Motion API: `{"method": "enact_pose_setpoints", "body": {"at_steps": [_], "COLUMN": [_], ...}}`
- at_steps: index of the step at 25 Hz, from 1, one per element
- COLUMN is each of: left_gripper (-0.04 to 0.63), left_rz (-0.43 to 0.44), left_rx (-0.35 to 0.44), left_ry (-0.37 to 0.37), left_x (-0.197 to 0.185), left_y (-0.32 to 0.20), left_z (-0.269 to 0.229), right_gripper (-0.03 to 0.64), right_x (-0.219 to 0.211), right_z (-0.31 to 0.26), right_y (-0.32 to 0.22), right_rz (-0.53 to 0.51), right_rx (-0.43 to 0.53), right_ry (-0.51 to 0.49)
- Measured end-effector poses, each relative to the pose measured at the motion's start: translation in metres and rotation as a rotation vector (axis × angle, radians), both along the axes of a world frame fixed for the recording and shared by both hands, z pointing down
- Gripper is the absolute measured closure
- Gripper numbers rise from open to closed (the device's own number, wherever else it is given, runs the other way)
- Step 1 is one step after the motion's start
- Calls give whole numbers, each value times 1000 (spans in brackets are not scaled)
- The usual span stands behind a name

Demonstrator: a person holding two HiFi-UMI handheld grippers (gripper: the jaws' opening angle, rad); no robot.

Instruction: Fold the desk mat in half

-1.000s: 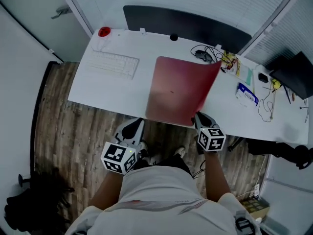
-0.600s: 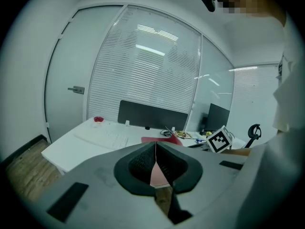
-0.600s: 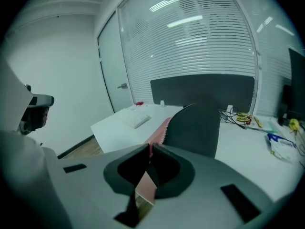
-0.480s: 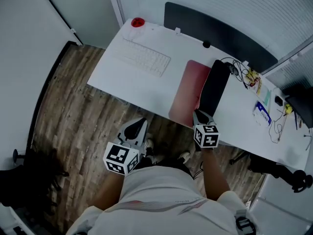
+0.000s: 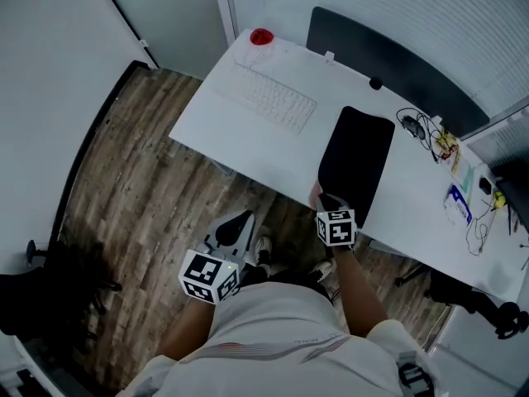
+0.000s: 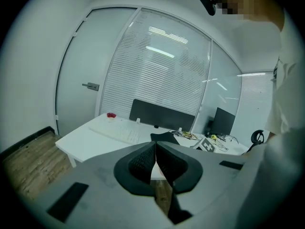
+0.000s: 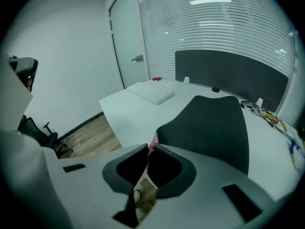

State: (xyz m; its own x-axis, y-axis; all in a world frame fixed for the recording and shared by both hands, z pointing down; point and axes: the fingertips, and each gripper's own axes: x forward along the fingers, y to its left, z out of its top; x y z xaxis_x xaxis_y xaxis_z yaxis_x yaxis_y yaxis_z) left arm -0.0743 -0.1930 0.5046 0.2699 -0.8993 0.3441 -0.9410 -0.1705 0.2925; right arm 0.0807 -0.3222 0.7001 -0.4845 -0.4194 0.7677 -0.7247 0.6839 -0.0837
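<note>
The desk mat (image 5: 355, 160) lies folded on the white desk (image 5: 240, 135), its black underside up and a thin pink edge (image 7: 153, 140) showing at the near corner. My right gripper (image 5: 324, 200) is at that near corner by the desk's front edge. Its jaws are opening, and in the right gripper view (image 7: 150, 147) the tips still pinch the pink edge. My left gripper (image 5: 238, 222) hangs over the wooden floor in front of the desk, apart from the mat; its jaws (image 6: 156, 147) are shut with nothing between them.
A white keyboard (image 5: 277, 99) and a small red object (image 5: 261, 36) lie left of the mat. Tangled cables (image 5: 426, 131) and small items sit to its right. A dark partition (image 5: 397, 56) runs along the desk's back edge. A dark chair base (image 5: 50, 275) stands on the floor at left.
The mat's raised right half has swung over to the left and come down flat, so the red face is covered by black. The right gripper followed it left. The left gripper stayed low.
</note>
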Motion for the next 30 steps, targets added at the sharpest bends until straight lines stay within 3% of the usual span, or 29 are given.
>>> {"method": "enact_pose_setpoints", "body": {"at_steps": [4,7,10,21,27,30], "left_gripper": [580,580,580,580,580,580], "left_rz": [15,54,112,306,395,418], "left_rx": [3,22,62,214,264,276], "left_ry": [13,14,18,8,-19,-30], "left_x": [-2,12,39,153,213,230], "left_y": [-1,-15,-33,-99,-118,-122], "left_z": [1,-3,-14,-69,-92,-96], "right_gripper": [475,540,562,566,566,566], "right_x": [-4,5,32,174,276,308], "right_z": [-21,-58,-101,-269,-308,-311], "right_y": [0,-3,-7,-18,-2,6], "right_rz": [2,-20,23,259,477,535], "right_rx": [20,101,193,528,629,659], "right_ry": [-58,-102,-155,-306,-334,-319]}}
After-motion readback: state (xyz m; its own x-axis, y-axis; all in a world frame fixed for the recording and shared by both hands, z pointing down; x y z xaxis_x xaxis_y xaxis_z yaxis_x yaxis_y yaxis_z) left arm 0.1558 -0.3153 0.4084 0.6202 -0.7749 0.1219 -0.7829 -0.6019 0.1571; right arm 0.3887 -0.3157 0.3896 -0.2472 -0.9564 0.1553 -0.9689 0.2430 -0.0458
